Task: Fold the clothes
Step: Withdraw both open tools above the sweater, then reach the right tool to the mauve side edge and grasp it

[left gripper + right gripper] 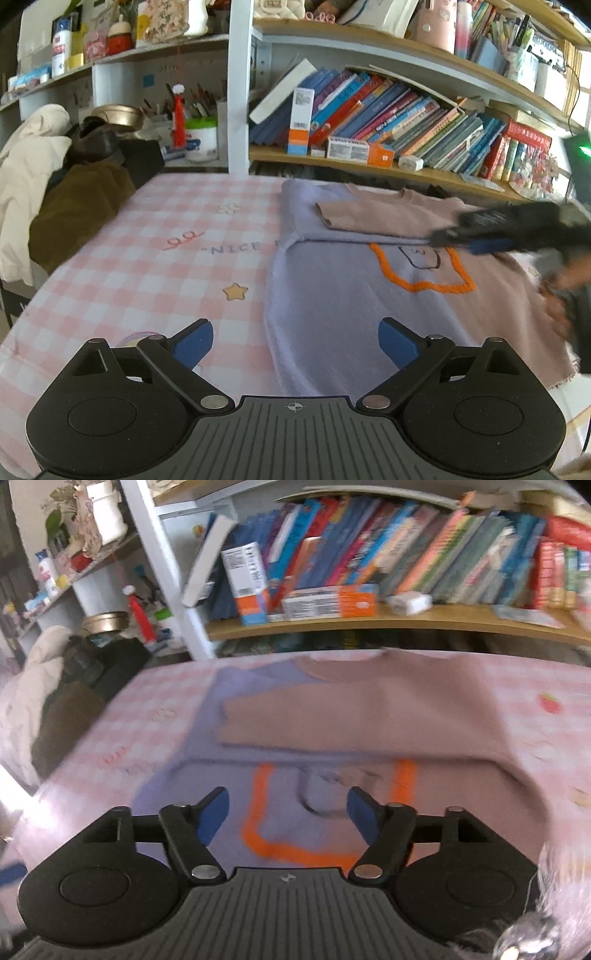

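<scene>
A lilac and dusty-pink sweatshirt (351,288) with an orange outline design (424,280) lies flat on the pink checked tablecloth (147,258). Both sleeves are folded across its chest; the pink sleeve (369,216) lies on top. My left gripper (295,345) is open and empty above the shirt's lilac left edge. My right gripper (288,818) is open and empty, hovering over the orange design (295,849) on the shirt (351,716). It shows blurred in the left wrist view (454,232), above the shirt's right side.
A bookshelf (369,162) full of books stands just behind the table. A pile of cream and brown clothes (55,184) lies at the table's left end. The person's hand (561,306) is at the right.
</scene>
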Tool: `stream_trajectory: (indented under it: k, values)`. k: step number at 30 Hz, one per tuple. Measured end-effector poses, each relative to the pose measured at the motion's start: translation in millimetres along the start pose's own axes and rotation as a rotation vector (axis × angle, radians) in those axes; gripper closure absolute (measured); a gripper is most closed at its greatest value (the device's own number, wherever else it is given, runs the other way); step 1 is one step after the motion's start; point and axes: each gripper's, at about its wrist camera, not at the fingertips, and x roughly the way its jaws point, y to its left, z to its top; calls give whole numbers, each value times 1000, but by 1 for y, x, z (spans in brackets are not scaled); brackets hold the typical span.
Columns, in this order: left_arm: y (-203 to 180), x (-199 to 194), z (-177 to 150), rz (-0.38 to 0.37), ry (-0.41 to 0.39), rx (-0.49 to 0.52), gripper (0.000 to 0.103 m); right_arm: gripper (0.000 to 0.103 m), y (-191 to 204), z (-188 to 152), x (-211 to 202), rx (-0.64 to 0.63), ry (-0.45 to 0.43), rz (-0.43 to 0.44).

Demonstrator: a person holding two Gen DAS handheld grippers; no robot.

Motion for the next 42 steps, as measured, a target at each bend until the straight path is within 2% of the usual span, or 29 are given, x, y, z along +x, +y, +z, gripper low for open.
stream_trajectory:
  k: [8, 11, 20, 27, 35, 42]
  values:
    - [-15, 5, 2, -6, 4, 4, 5, 18, -40, -46, -63, 34, -20, -167]
    - [-24, 3, 2, 2, 6, 14, 5, 18, -48, -61, -79, 53, -28, -195]
    - [-53, -5, 0, 30, 18, 40, 5, 13, -56, -84, -108, 35, -50, -189]
    - [-81, -18, -11, 113, 33, 43, 5, 11, -76, -102, -133, 37, -41, -170]
    - [-113, -32, -32, 113, 90, 80, 5, 11, -98, -138, -162, 75, -19, -194]
    - [-119, -42, -42, 103, 101, 60, 5, 11, -108, -154, -176, 97, -8, -202]
